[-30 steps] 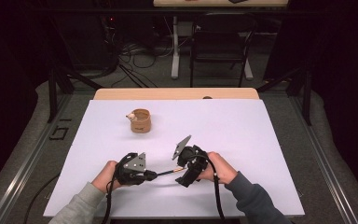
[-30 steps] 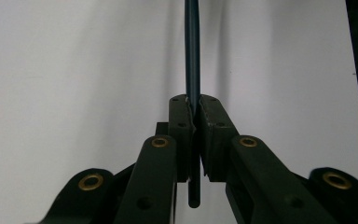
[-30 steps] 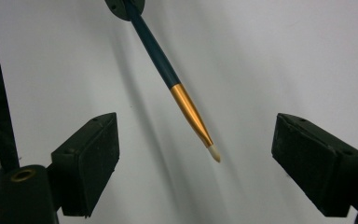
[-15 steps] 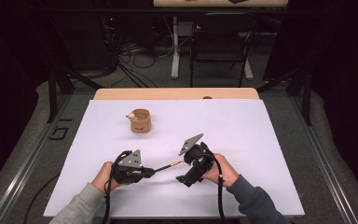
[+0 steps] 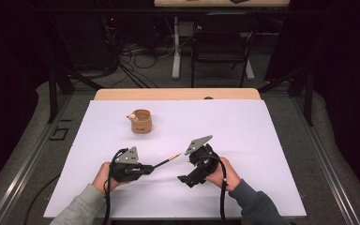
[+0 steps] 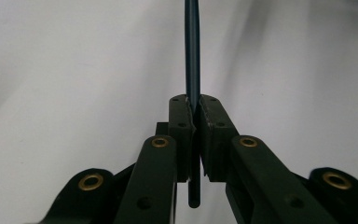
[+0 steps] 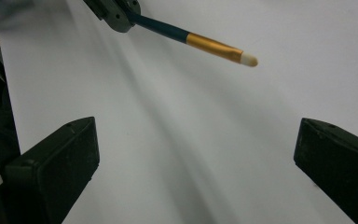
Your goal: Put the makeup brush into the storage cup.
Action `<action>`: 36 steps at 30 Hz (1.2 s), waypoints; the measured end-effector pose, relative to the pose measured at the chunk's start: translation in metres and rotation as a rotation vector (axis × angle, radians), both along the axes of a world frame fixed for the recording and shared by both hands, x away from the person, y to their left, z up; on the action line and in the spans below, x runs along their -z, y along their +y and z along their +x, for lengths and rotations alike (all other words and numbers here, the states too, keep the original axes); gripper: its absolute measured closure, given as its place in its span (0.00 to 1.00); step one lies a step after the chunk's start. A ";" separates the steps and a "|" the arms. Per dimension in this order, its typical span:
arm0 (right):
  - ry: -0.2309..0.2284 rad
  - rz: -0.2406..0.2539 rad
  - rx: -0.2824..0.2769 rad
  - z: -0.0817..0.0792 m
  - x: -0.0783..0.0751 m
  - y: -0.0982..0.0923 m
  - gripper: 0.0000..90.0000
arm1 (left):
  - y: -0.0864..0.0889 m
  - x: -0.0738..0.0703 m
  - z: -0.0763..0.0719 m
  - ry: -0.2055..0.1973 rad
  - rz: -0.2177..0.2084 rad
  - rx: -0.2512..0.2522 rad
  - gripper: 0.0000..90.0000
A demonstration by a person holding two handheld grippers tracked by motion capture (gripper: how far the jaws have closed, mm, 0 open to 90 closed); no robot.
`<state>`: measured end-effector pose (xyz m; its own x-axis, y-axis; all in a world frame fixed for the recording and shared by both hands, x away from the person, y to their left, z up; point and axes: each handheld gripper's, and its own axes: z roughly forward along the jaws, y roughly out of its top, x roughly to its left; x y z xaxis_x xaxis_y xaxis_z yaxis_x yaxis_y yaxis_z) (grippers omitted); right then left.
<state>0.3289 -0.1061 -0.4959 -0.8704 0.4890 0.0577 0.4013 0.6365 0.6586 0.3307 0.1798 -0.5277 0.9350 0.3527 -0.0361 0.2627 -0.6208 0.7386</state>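
From above, the left gripper (image 5: 146, 168) holds a thin brush (image 5: 166, 161) over the white counter (image 5: 262, 140), near the right gripper (image 5: 182, 178); a brown cup (image 5: 141, 121), perhaps holding something, stands well beyond. In the left gripper view, the fingers (image 6: 181, 126) pinch the dark handle. In the right gripper view, its fingers (image 7: 56, 163) gape wide, empty, the brush tip ahead.

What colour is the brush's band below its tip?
Gold, on the brush in the left gripper; clearest in the right gripper view.

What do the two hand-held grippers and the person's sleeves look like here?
Both the left gripper and the right gripper are black, each topped by a grey three-cornered plate and trailing a black cable. Brass-coloured rivets dot the left one's linkages. The sleeves are grey.
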 end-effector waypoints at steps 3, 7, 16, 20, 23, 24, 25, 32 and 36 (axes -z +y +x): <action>0.000 0.036 0.019 -0.001 0.001 -0.001 0.00 | 0.002 -0.001 0.001 0.001 -0.019 -0.025 0.94; 0.008 0.066 0.037 -0.001 0.002 -0.003 0.00 | 0.004 -0.002 0.002 0.004 -0.050 -0.061 0.94; 0.010 0.119 0.063 -0.002 0.004 -0.005 0.00 | 0.005 -0.001 0.003 0.010 -0.090 -0.111 0.94; 0.016 0.134 0.072 -0.002 0.005 -0.005 0.00 | 0.003 -0.001 0.001 0.010 -0.111 -0.140 0.94; 0.010 0.153 0.083 -0.001 0.007 -0.004 0.00 | 0.002 -0.001 0.001 0.008 -0.115 -0.152 0.94; 0.006 0.160 0.085 -0.001 0.007 -0.004 0.00 | 0.002 -0.001 0.001 0.008 -0.121 -0.166 0.94; 0.016 0.148 0.082 -0.001 0.006 -0.004 0.00 | 0.002 -0.001 0.001 0.004 -0.122 -0.176 0.94; 0.000 0.175 0.107 0.000 0.006 -0.003 0.00 | -0.001 0.000 0.000 0.009 -0.143 -0.232 0.94; -0.007 0.188 0.117 0.001 0.005 0.000 0.01 | -0.003 0.000 0.002 0.015 -0.145 -0.263 0.94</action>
